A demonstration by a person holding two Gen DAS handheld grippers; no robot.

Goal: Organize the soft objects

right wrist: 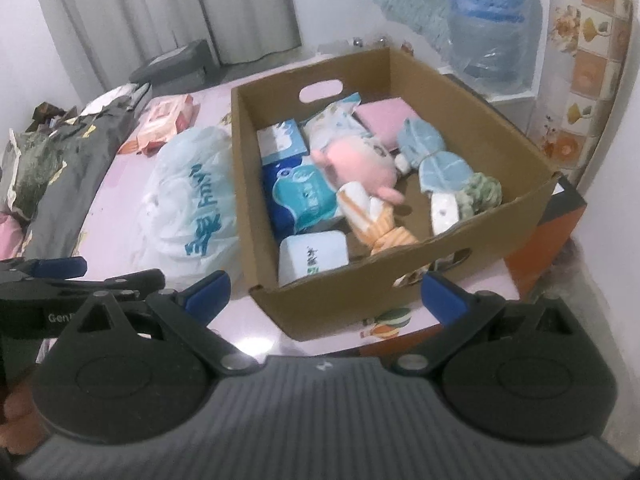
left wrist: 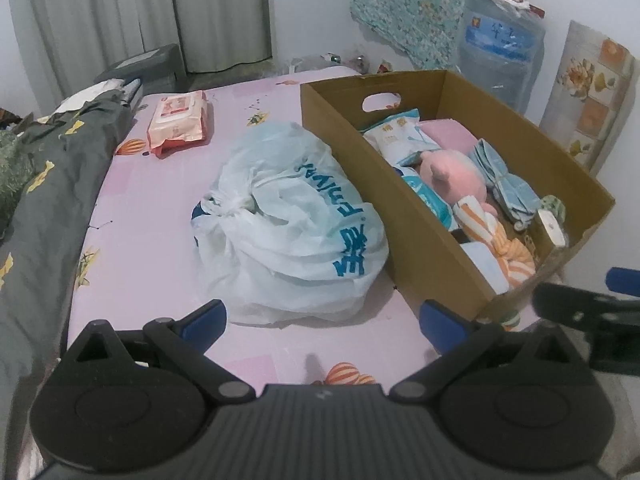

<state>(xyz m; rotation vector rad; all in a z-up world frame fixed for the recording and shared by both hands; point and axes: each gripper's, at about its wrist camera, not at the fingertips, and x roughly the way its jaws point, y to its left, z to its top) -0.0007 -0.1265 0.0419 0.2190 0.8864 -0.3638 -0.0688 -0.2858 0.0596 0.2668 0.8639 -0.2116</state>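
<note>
A brown cardboard box (left wrist: 352, 152) (right wrist: 472, 128) stands on the pink bed sheet (left wrist: 160, 208). Inside lie a pink plush toy (left wrist: 456, 176) (right wrist: 360, 164), tissue packs (right wrist: 300, 196), an orange striped cloth (right wrist: 380, 220), a blue cloth bundle (right wrist: 436, 160) and a pink pad (right wrist: 380, 116). A tied white plastic bag with blue print (left wrist: 288, 224) (right wrist: 192, 196) sits left of the box. A pink wet-wipe pack (left wrist: 180, 120) (right wrist: 164, 120) lies farther back. My left gripper (left wrist: 324, 320) is open, just before the bag. My right gripper (right wrist: 328, 292) is open at the box's near wall, holding nothing.
A dark grey quilt (left wrist: 44, 184) is heaped along the bed's left side. A large water bottle in plastic (left wrist: 500, 48) and a floral panel (left wrist: 588, 92) stand against the wall behind the box. Grey curtains (left wrist: 140, 12) hang at the back. An orange-black box (right wrist: 552, 232) sits beside the bed.
</note>
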